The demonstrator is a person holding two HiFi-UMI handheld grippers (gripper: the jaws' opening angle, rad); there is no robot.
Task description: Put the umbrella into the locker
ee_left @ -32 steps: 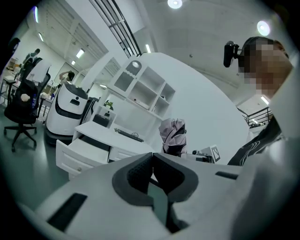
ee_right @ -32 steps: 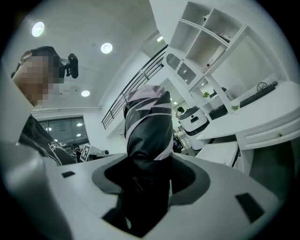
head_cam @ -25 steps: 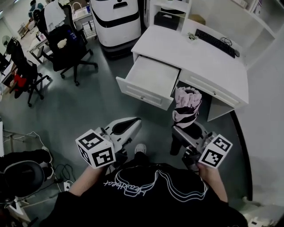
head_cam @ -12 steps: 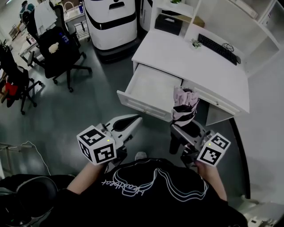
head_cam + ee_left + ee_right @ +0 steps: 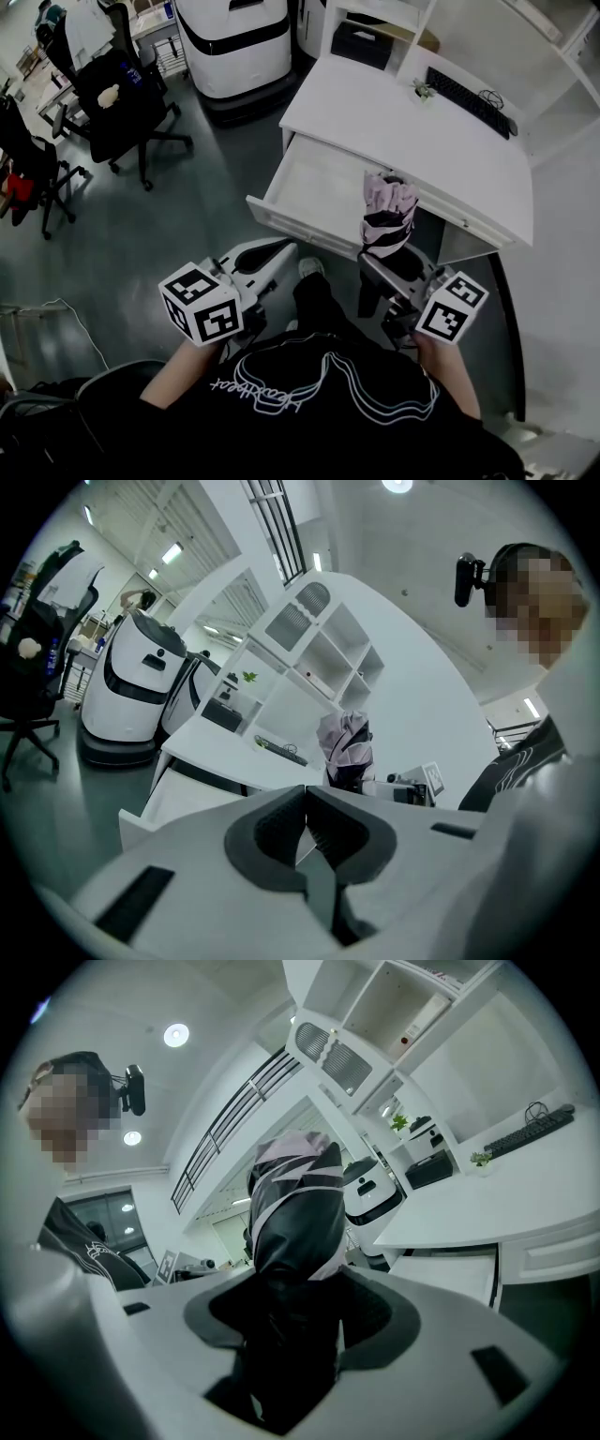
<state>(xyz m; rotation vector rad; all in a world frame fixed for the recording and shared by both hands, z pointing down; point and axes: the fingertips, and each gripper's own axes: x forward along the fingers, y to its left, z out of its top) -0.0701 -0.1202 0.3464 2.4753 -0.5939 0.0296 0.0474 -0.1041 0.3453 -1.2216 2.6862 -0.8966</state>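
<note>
The jaws of the right gripper [image 5: 292,1309] are clenched on the dark lower end of the umbrella [image 5: 296,1211], a folded one in black and pale pink that stands upright out of them. The jaws of the left gripper [image 5: 306,803] are pressed together with nothing between them.

In the head view both grippers are held out in front of the person, left gripper [image 5: 274,255] and right gripper [image 5: 392,270] apart from each other, each with its marker cube nearest the body. The umbrella's ruffled top [image 5: 388,208] shows against the right front corner of the open drawer [image 5: 314,178], which is pulled out from the white table [image 5: 403,127] and looks bare inside. A keyboard [image 5: 469,91] and a small plant [image 5: 424,90] lie at the table's far side. A white wheeled machine [image 5: 234,42] and a black office chair [image 5: 122,94] stand on the grey floor to the left.
</note>
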